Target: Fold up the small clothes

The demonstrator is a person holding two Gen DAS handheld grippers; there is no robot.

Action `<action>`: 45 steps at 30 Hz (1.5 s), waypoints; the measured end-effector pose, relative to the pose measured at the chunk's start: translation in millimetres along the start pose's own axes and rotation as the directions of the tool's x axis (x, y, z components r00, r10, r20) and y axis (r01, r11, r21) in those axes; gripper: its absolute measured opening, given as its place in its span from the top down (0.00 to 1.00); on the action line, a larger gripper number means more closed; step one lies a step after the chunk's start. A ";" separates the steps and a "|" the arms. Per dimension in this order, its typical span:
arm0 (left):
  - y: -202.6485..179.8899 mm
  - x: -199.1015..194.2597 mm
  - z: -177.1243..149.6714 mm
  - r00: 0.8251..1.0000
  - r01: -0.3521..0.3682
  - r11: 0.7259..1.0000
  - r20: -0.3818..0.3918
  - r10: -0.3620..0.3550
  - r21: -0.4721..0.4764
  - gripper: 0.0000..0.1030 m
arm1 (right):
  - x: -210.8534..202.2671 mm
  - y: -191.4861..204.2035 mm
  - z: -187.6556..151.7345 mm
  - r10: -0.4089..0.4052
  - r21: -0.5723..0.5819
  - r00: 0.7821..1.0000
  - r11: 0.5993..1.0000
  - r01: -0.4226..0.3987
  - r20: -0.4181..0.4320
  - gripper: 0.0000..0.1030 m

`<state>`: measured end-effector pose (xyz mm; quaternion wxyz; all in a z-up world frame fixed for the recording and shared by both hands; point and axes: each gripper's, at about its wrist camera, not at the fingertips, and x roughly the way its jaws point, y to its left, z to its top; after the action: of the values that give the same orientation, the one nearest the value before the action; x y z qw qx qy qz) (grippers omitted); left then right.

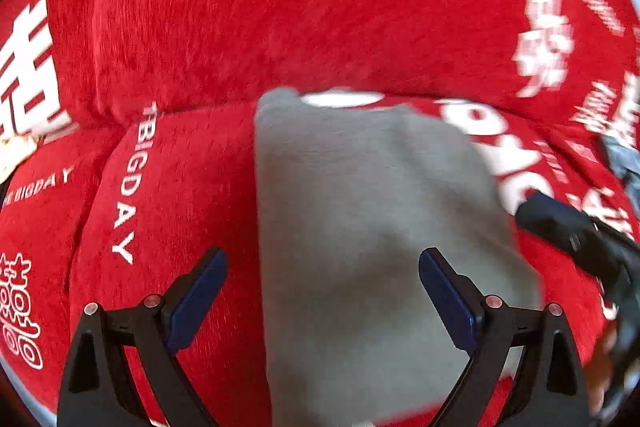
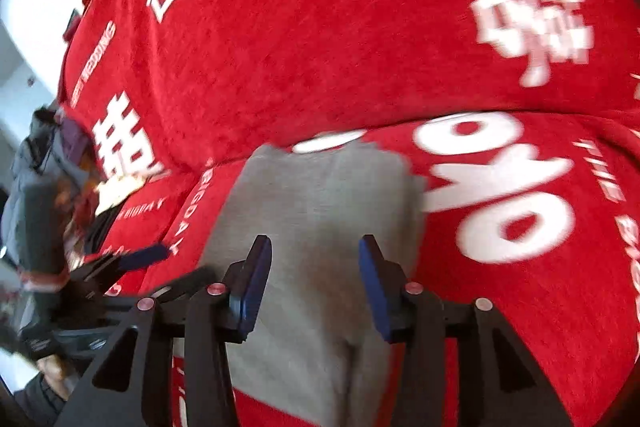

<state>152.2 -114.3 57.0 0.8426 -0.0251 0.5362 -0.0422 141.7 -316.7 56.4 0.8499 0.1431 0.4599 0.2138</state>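
A small grey garment (image 1: 360, 207) lies flat on a red plush cover (image 1: 280, 7), folded into a long strip with a straight left edge. My left gripper (image 1: 322, 263) hovers over its near part, open wide, with the left finger over red cover and the right finger over the cloth. The tip of my right gripper (image 1: 560, 227) shows at the garment's right edge. In the right wrist view the same grey garment (image 2: 320, 195) runs away from my right gripper (image 2: 314, 251), whose blue pads stand apart above the cloth with nothing pinched. The left gripper (image 2: 140, 255) shows blurred at the left.
The red cover (image 2: 320, 47) carries large white characters and lettering and bulges up behind the garment along a crease. A cream-coloured object (image 1: 16, 151) lies at the far left. A person's hand and grey sleeve (image 2: 36, 187) and a pale wall (image 2: 24, 27) sit at the left.
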 end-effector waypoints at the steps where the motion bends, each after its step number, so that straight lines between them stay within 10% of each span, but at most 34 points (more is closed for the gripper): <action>1: 3.6 15.4 3.2 0.999 -0.030 0.999 -0.039 0.030 -0.021 0.06 | 17.5 -6.0 4.6 0.030 0.024 0.998 0.999 -0.029 -0.050 0.52; 10: 14.9 35.8 -6.4 0.998 -0.009 0.999 -0.068 0.006 -0.046 0.00 | 41.8 -49.8 21.3 0.024 0.133 0.998 0.991 -0.016 -0.058 0.52; 14: 13.0 20.3 8.4 0.999 -0.041 0.999 0.023 0.042 -0.019 0.00 | 21.6 -29.7 32.3 -0.096 0.010 0.995 0.995 0.096 0.025 0.24; 27: 24.7 72.2 49.9 0.987 -0.156 0.988 -0.036 0.155 -0.018 0.00 | 108.6 -40.5 55.9 -0.226 -0.122 0.957 0.971 0.206 -0.183 0.22; 38: 27.9 50.5 45.0 0.989 -0.150 0.989 0.005 0.150 0.009 0.00 | 65.8 32.3 46.6 -0.330 -0.343 0.944 0.889 0.304 -0.017 0.22; 45: 43.5 40.2 17.4 0.993 -0.121 0.992 0.003 0.121 -0.032 0.00 | 81.7 48.6 8.4 -0.336 -0.411 0.938 0.870 0.274 -0.087 0.22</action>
<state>186.8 -75.0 24.3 0.8444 -0.0062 0.5354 0.0174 177.1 -234.4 23.5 0.8456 -0.1219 0.4894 0.1750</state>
